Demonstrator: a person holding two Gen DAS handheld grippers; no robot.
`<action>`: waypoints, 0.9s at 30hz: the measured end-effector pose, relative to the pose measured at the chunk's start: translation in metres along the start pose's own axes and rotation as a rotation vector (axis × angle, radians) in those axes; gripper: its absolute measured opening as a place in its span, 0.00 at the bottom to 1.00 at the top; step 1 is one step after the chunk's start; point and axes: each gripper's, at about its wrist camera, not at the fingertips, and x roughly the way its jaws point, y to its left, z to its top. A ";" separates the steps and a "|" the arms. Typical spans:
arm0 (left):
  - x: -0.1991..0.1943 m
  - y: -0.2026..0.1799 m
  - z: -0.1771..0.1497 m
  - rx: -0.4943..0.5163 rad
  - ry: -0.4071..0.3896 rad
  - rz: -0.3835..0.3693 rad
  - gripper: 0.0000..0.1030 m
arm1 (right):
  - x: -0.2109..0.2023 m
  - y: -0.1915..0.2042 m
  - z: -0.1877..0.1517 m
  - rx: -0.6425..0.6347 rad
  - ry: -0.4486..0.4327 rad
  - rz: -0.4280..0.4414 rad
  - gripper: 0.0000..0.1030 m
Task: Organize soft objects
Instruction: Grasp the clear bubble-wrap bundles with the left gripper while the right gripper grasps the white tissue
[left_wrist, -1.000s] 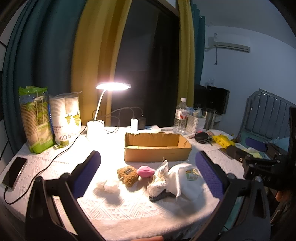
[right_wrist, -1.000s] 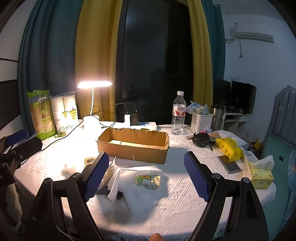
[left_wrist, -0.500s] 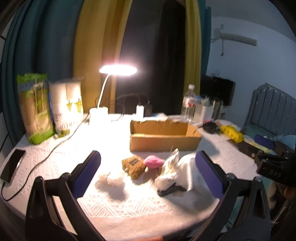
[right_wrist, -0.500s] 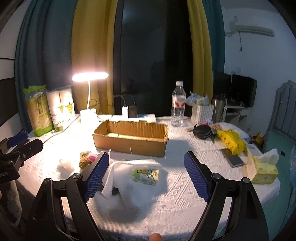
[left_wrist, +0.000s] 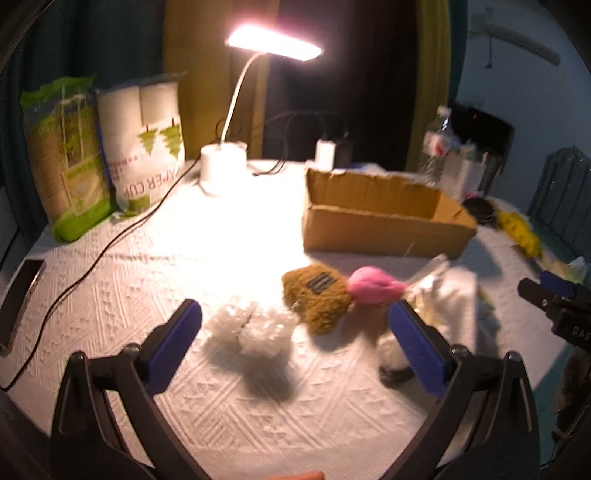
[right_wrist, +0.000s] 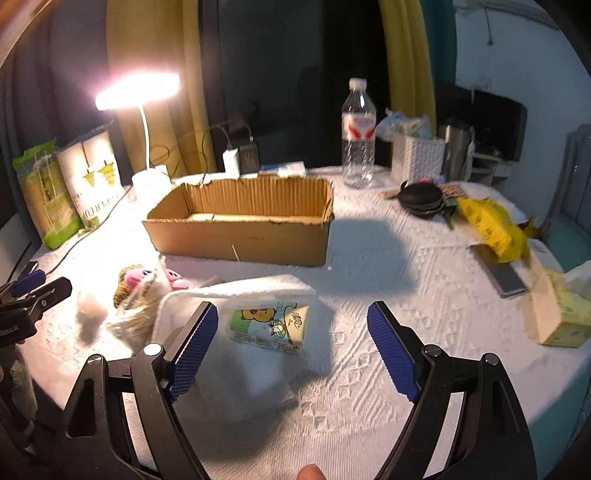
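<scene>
Left wrist: left tool (left_wrist: 295, 325) gapes wide — white fluff (left_wrist: 251, 326) between its fingers.

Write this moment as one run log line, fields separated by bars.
left gripper: open, over white fluff | right gripper: open, over tissue pack | cardboard box: no soft objects visible inside

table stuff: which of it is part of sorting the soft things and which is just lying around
Job: white fluff, brown plush, pink plush, white towel, tissue pack, cardboard box.

Lying about: lamp, water bottle, paper cups, phone.
</scene>
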 end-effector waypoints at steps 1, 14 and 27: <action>0.006 0.001 0.000 0.000 0.014 0.011 0.99 | 0.006 -0.003 0.000 0.003 0.013 0.010 0.83; 0.060 0.018 -0.005 -0.037 0.176 0.129 0.82 | 0.063 -0.002 0.016 -0.010 0.106 0.298 0.83; 0.074 0.026 -0.006 -0.043 0.217 0.024 0.55 | 0.084 0.017 0.019 -0.051 0.147 0.382 0.38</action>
